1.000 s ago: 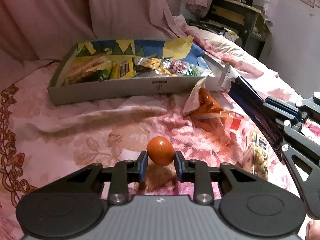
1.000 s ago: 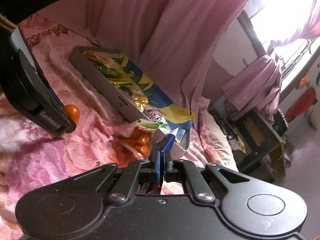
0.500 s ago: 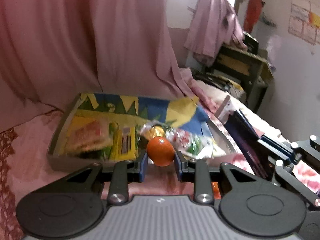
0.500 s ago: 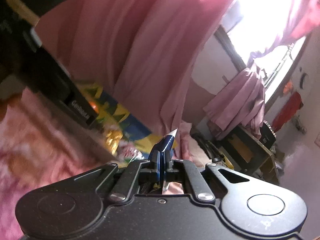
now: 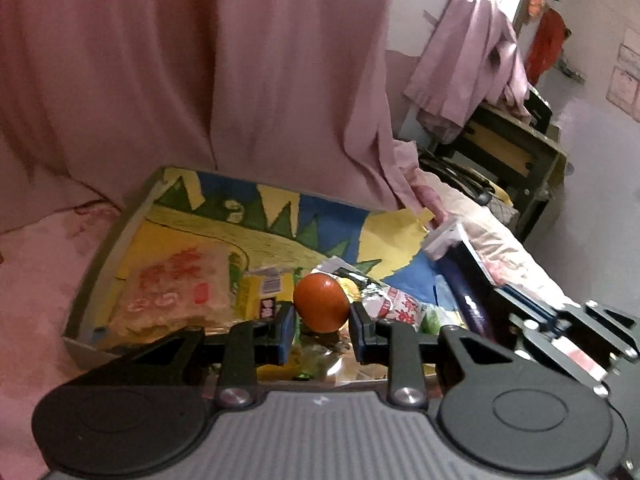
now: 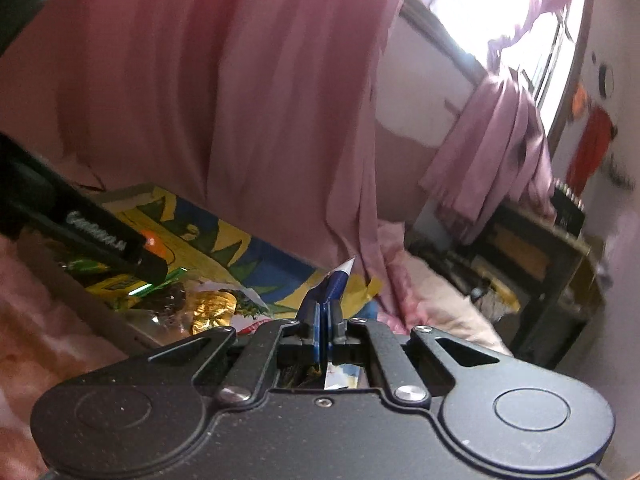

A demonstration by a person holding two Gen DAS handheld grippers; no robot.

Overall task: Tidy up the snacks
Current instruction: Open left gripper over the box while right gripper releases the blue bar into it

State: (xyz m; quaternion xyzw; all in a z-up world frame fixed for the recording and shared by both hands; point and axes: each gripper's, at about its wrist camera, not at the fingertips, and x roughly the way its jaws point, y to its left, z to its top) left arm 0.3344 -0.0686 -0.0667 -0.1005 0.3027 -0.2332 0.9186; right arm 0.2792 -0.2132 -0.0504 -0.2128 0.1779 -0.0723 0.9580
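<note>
My left gripper (image 5: 322,316) is shut on a small orange fruit (image 5: 321,301) and holds it above the near side of a shallow cardboard tray (image 5: 120,236) with a blue, yellow and green lining. Several snack packets (image 5: 168,292) lie in the tray. My right gripper (image 6: 325,320) is shut on a dark blue snack packet (image 6: 336,284) with a white tip, held over the tray's right end; it also shows in the left wrist view (image 5: 464,276). The left gripper's finger (image 6: 100,236) and the fruit (image 6: 154,245) show in the right wrist view.
The tray (image 6: 120,320) sits on a bed with a pink floral cover (image 5: 36,280). A pink curtain (image 5: 240,80) hangs right behind it. A dark wooden desk (image 5: 516,152) with draped pink cloth stands at the right.
Both grippers have lifted from the bed cover and moved forward to the tray, the left with the fruit, the right with the blue packet. The bag of orange snacks has dropped out of view.
</note>
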